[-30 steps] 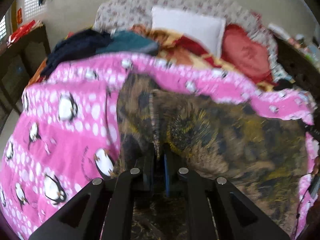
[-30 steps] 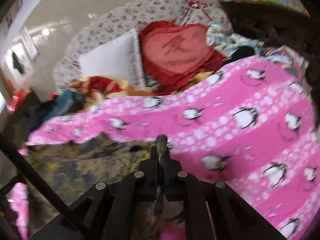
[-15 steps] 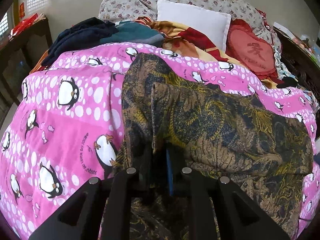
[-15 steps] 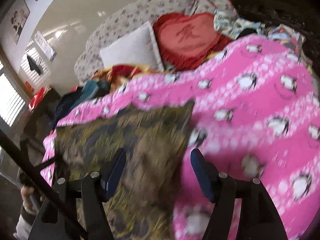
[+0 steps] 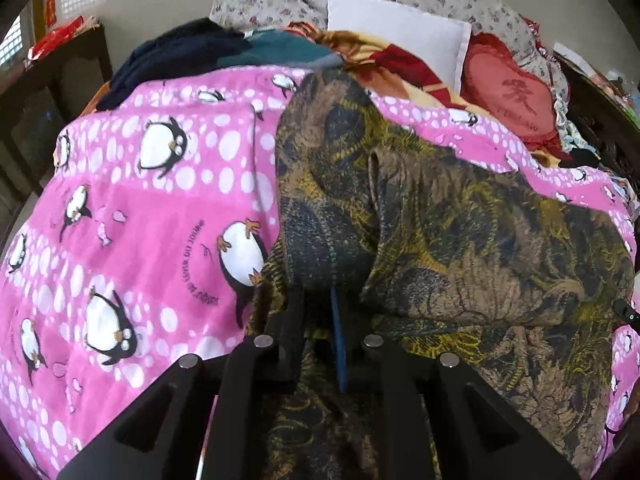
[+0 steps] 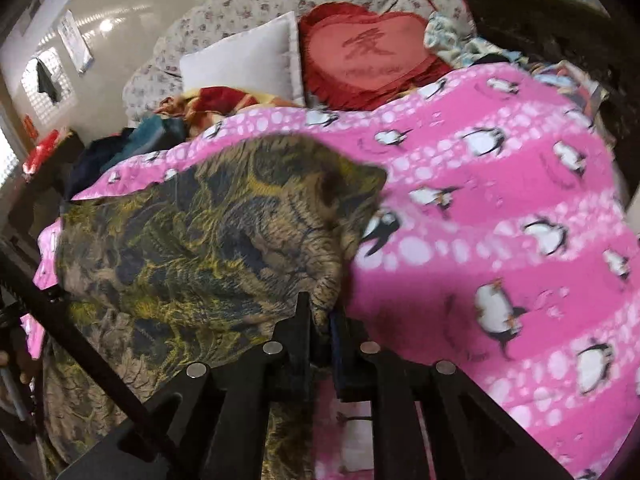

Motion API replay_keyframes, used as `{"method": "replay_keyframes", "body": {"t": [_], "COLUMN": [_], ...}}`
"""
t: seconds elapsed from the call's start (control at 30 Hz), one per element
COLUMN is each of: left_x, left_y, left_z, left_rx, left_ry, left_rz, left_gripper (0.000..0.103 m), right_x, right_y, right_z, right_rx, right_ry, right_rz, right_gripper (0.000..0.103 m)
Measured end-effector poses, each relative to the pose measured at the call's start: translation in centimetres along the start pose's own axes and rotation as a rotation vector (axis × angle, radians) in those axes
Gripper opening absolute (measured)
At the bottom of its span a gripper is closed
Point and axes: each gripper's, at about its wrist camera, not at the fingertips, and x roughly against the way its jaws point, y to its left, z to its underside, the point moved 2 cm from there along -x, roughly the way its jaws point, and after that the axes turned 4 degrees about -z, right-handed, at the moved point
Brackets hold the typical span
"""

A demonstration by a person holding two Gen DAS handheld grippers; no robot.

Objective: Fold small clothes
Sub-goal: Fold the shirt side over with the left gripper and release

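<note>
A brown, yellow and dark blue patterned garment (image 5: 460, 240) lies spread on a pink penguin blanket (image 5: 140, 220). My left gripper (image 5: 326, 296) is shut on a bunched fold at the garment's near left side; cloth drapes over its fingertips and hides them. In the right wrist view the same garment (image 6: 200, 240) fills the left half, on the blanket (image 6: 500, 200). My right gripper (image 6: 320, 312) is at its near right corner; its jaws are closing, with the cloth's edge pinched in the narrow gap between them.
A white pillow (image 5: 400, 36), a red heart cushion (image 5: 516, 96) and a floral headboard cover (image 6: 248, 12) stand at the back. Dark blue and teal clothes (image 5: 192, 52) are piled at the back left. Dark wooden furniture (image 5: 52, 92) flanks the bed. A person's hand (image 6: 16, 368) shows at the left edge.
The right gripper opened and dropped the cloth, shifted over the garment, then narrowed on its near right corner. The left gripper kept its grip and drifted slightly; the garment now lies flatter.
</note>
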Motion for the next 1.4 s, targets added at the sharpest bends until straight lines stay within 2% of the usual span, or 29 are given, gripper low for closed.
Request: {"method": "replay_keyframes", "body": {"t": [0.03,0.07,0.1,0.2,0.27,0.37,0.5,0.57,0.63,0.67,0.83,1.0,1.1,1.17,1.23,1.3,1.4], "left_x": [0.4,0.9,1.7,3.3,3.8,3.4,1.6,0.2,-1.5,-2.2,-2.5,-0.1,1.0,1.1,0.4,-1.5,-1.6], "left_y": [0.1,0.2,0.1,-0.3,-0.8,-2.2,-4.1,-4.6,-4.7,-4.6,-4.2,-2.9,-2.0,-1.7,-1.5,-1.9,-2.2], "left_z": [-0.1,-0.3,-0.5,-0.9,-1.3,-2.0,-2.8,-3.2,-3.5,-3.5,-3.5,-2.6,-1.7,-1.3,-0.7,0.0,0.5], "left_rx": [0.0,-0.004,-0.015,-0.042,-0.05,-0.039,-0.071,-0.083,-0.084,-0.076,-0.065,-0.064,-0.051,-0.047,-0.034,-0.051,-0.084], "left_ry": [-0.003,-0.007,-0.018,-0.061,-0.07,-0.072,-0.063,-0.042,-0.012,0.004,0.007,0.003,-0.005,-0.008,0.014,0.082,0.057], "left_rz": [0.004,0.004,-0.002,0.002,0.012,0.035,0.03,0.012,-0.018,-0.017,0.006,0.028,0.04,0.045,0.035,0.029,-0.003], "left_gripper": [0.012,0.012,0.012,0.016,0.031,0.044,0.049,0.049,0.05,0.052,0.054,0.057,0.064,0.071,0.073,0.074,0.074], "right_x": [0.6,1.3,2.5,4.8,5.4,3.9,0.8,-0.7,-2.7,-3.2,-3.1,0.5,1.2,0.9,-0.3,-2.3,-3.3], "right_y": [0.0,0.0,0.0,0.9,1.7,3.7,5.3,5.4,4.3,3.8,3.3,4.7,5.4,5.8,5.6,4.7,3.8], "right_z": [0.0,0.0,-0.2,-0.9,-1.8,-2.9,-3.8,-4.1,-4.6,-4.7,-5.4,-3.5,-1.9,-0.8,0.0,0.8,1.7], "right_rx": [-0.01,-0.009,0.003,0.022,0.034,0.109,0.153,0.167,0.151,0.139,0.129,0.148,0.153,0.171,0.167,0.146,0.128], "right_ry": [-0.003,-0.008,-0.037,-0.116,-0.139,-0.117,-0.08,-0.069,-0.032,-0.024,-0.015,-0.053,-0.038,-0.017,0.008,0.061,0.085], "right_rz": [-0.021,-0.019,0.015,0.073,0.053,0.051,0.059,0.091,0.163,0.17,0.15,0.091,0.057,0.059,0.075,0.107,0.118], "right_gripper": [0.03,0.05,0.054,0.054,0.053,0.037,0.033,0.033,0.032,0.029,0.028,0.032,0.032,0.032,0.032,0.032,0.032]}}
